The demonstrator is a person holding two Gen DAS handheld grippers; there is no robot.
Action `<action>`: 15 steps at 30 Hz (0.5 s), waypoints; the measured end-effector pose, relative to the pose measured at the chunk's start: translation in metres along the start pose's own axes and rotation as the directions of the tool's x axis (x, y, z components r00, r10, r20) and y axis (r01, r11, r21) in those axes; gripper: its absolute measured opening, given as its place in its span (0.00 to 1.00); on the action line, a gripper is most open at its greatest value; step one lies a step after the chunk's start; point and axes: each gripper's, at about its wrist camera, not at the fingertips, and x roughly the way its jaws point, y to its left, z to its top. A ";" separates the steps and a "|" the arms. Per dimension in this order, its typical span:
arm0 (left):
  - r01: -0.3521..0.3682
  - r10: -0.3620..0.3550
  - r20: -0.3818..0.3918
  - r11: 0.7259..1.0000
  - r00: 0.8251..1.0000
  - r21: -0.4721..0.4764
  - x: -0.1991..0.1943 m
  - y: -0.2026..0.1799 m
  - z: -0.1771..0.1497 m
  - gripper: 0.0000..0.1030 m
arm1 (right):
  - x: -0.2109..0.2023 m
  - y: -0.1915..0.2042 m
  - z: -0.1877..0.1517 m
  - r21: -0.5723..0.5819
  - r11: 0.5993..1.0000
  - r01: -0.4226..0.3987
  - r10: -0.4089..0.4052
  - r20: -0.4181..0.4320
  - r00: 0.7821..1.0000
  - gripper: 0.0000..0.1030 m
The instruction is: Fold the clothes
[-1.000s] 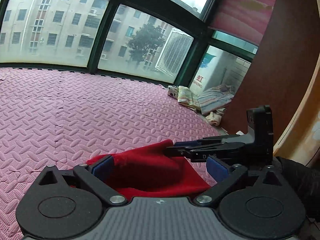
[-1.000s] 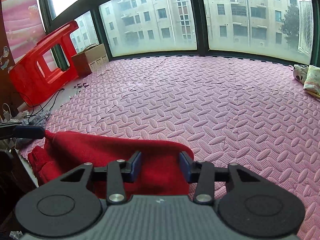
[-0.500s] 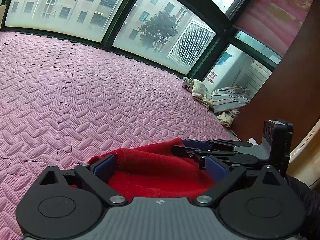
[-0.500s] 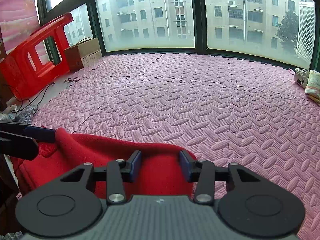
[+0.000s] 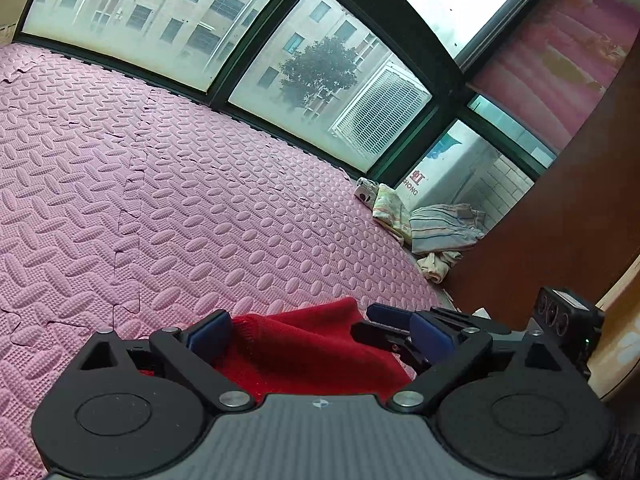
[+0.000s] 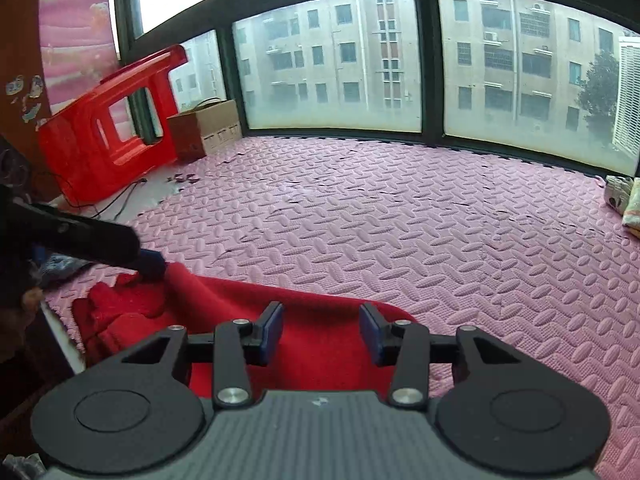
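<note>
Just ahead, the red garment point(image 6: 256, 312) lies between the spread fingers of the right hand-held gripper point(image 6: 320, 330), at its 12 o'clock. At 9 o'clock, the left hand-held gripper point(image 6: 150, 264) is clenched on the garment's edge.

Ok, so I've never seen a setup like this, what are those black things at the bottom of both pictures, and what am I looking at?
Those are two hand-held gripping tools. A person carries one in each hand, and each has a wide-angle camera looking along its two fingers. One picture comes from the left tool, the other from the right tool. The floor is a pink interlocking foam mat. On it lies a red knitted garment. Its fabric sits between each tool's blue pads and rises at both tips, so both probably hold it, though the grip isn't clear. Pale striped cloths lie by the window. A red plastic stool and a cardboard box sit in the other corner.
</note>
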 end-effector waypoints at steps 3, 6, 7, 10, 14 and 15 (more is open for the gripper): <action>0.004 -0.004 -0.001 1.000 1.000 -0.027 0.001 0.004 0.002 0.93 | -0.004 0.020 0.001 -0.030 0.993 -0.111 0.111 -0.006 0.994 0.37; -0.003 0.004 0.023 0.999 1.000 -0.038 -0.003 0.005 0.006 0.93 | -0.009 0.039 0.003 -0.059 0.973 -0.221 0.221 -0.016 0.975 0.36; -0.006 0.007 0.036 0.999 0.999 -0.034 -0.006 0.005 0.007 0.93 | -0.010 0.046 0.003 -0.068 0.964 -0.258 0.257 -0.020 0.966 0.36; -0.025 0.026 0.046 1.000 0.999 -0.018 -0.011 0.006 0.009 0.93 | -0.005 0.060 0.002 -0.092 0.946 -0.311 0.308 -0.044 0.950 0.36; -0.073 0.073 0.022 0.997 0.997 0.030 -0.010 0.007 0.004 0.93 | 0.002 0.074 -0.003 -0.140 0.935 -0.326 0.319 -0.070 0.945 0.36; -0.085 0.084 0.015 0.996 0.996 0.040 -0.009 0.006 0.002 0.92 | 0.003 0.076 -0.004 -0.152 0.935 -0.319 0.311 -0.073 0.948 0.36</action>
